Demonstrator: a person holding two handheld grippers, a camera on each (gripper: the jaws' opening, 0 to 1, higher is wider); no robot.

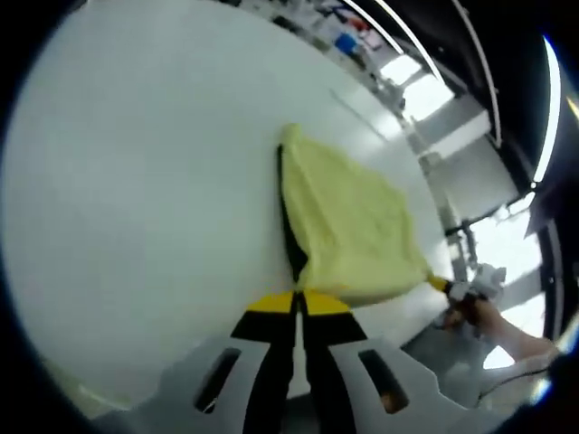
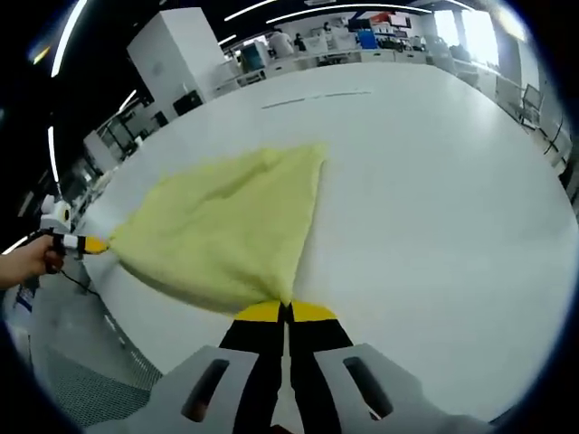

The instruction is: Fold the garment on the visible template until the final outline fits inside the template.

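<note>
**Garment held at two corners, fold under way**

The yellow garment lies on the white desk, pulled taut between the two tools. The right hand-held gripper has its yellow-tipped jaws pressed together on one corner of the cloth. The left hand-held gripper is clenched the same way on another corner, and it appears again at the left edge of the right gripper view, held by a person's hand just off the desk's edge.

As a judgement, the fold is in progress rather than finished: the cloth already looks doubled over, with a dark gap between layers along the edge nearest the left tool, yet both corners are still gripped and lifted slightly rather than laid flat. I cannot make out any template outline on the desk, so whether the outline fits inside it cannot be told. What seems left is to lay the held corners down, perhaps fold again, and release.

The garment is a soft, fuzzy, pale yellow fabric, roughly triangular as stretched, with its far corner resting on the desk and light wrinkles across its surface.
</note>
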